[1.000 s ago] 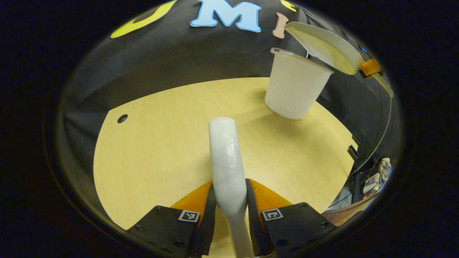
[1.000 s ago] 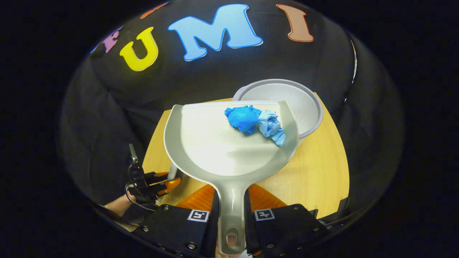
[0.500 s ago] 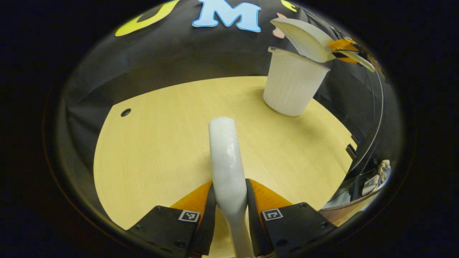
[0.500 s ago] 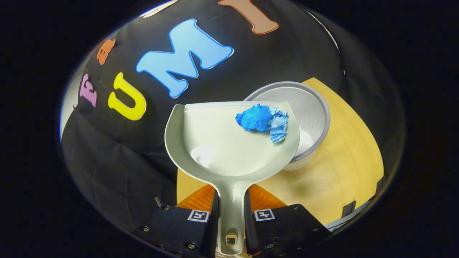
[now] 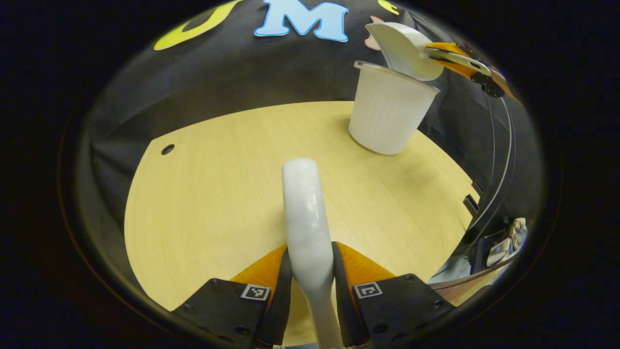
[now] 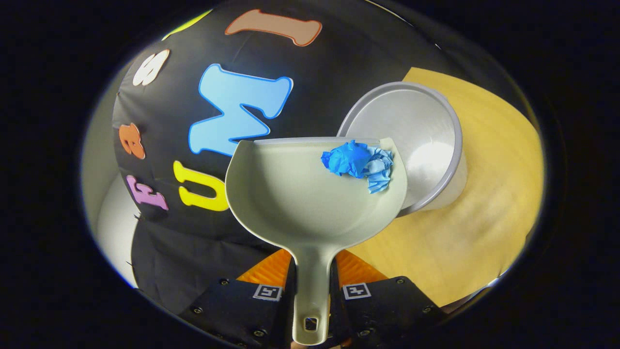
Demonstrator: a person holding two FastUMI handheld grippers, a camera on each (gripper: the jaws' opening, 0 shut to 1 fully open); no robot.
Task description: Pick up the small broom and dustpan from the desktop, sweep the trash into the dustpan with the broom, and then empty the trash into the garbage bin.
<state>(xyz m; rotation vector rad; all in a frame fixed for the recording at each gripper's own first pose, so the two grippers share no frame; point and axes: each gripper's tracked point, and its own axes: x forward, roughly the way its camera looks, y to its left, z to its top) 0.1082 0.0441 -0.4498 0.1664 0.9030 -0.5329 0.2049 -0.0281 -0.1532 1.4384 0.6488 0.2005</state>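
Two grippers are at work over a pale wooden desktop [image 5: 218, 194]. On it, at the far right in the left gripper view, stands the white garbage bin [image 5: 387, 114], upright and open-topped. Above its rim hangs the dustpan [image 6: 310, 194], tilted with its front lip over the bin's mouth; the right gripper [image 6: 312, 295] pinches the pan's handle between both fingers, the pan reaching forward from them. That gripper and pan also appear far off in the left gripper view, over the bin. Near the left gripper [image 5: 312, 286], the small broom [image 5: 305, 218] has its white handle clamped between both fingers, pointing forward above bare wood. Crumpled blue trash [image 6: 361, 162] lies at the pan's front right corner, just beside the bin's opening.
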